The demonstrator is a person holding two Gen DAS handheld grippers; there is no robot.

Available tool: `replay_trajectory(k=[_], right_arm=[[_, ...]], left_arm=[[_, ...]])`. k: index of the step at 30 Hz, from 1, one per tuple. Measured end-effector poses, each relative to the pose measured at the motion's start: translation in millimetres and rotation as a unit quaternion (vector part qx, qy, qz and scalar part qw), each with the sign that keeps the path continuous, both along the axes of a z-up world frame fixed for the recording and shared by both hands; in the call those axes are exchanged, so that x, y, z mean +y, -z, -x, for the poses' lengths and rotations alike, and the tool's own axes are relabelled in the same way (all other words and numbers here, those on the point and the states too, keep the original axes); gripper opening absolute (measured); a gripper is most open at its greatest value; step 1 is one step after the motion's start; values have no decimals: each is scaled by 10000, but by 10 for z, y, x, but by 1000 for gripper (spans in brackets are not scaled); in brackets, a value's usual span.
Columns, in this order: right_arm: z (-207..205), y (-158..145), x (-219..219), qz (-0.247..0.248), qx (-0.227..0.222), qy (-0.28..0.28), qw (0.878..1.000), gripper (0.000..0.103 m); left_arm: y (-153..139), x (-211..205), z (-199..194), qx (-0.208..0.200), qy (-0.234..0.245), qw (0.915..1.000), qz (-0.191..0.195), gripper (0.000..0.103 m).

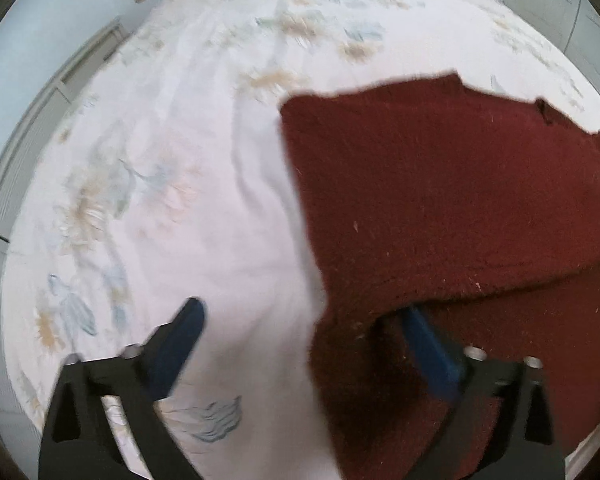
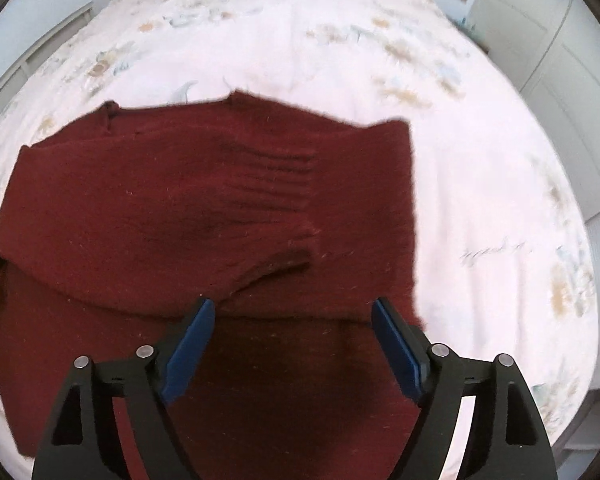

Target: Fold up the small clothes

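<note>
Dark-red knit sweater point(image 2: 204, 208) lies spread on the floral bedspread point(image 2: 480, 184) near the bed's near edge, its upper layer folded down over the lower part, one ribbed cuff point(image 2: 276, 184) resting across the middle. Left gripper point(image 1: 300, 320) has its jaws spread wide at the sweater's left edge, one blue finger point(image 1: 428, 344) tucked under the lifted fold, the other over bare bedspread! Right gripper point(image 2: 294, 316) hovers with jaws wide apart above the sweater's lower right part, holding nothing.
</note>
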State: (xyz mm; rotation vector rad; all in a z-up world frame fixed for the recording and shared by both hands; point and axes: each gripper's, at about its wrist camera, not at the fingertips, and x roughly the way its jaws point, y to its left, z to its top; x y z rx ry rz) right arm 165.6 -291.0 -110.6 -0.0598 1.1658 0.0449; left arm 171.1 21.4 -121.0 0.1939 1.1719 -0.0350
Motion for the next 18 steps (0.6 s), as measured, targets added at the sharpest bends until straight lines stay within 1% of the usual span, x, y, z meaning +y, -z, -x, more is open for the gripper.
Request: replay_trajectory(k=[2,3,4,6,7,9,10,11,12,13,14,16,18], right_arm=[[11,-96,23,23,-155,-54,9999,92],[6,-144,60,18,-243,-100,9997,99],[-15,-182,120,13,-336,-151,9993,103],[-51,-249,238,25,-519,-226,9984,103],[-79,-267,310,34,-566,-266,9980,103],[-119,-256,432,46,-596,-341,9976,103],[-125,-229,496,46,-600,-378,9975,103],[-128,-209,547,57,-601,-400,9974,103],[-141,-172,597,82,-590,-408,9974,103],[-166,-119,649,93,-565,-408,9975,103],[-169,-63,699,82,-528,-412,9977,103],[-208,110,780,45,-411,-421,9983,103],[-233,306,828,77,-299,-431,9986,103]], left_arm=[[-105,-43,0,-102,22,9999,44,102],[-167,-90,12,-149,34,9998,117,102],[-232,-127,44,-210,64,9995,214,102],[-297,-281,11,-316,165,9989,308,102],[-324,-360,-32,-357,213,9987,293,102],[-274,-436,-152,-411,278,9985,229,102],[-226,-496,-199,-352,281,9986,277,102],[-224,-417,-217,-297,269,9986,337,102],[-129,-411,-288,-215,261,9984,446,102],[-71,-504,-320,-183,266,9980,535,102],[-57,-534,-401,-190,267,9979,552,102],[84,-688,-416,-187,303,9978,560,102],[176,-804,-409,-80,380,9979,516,102]])
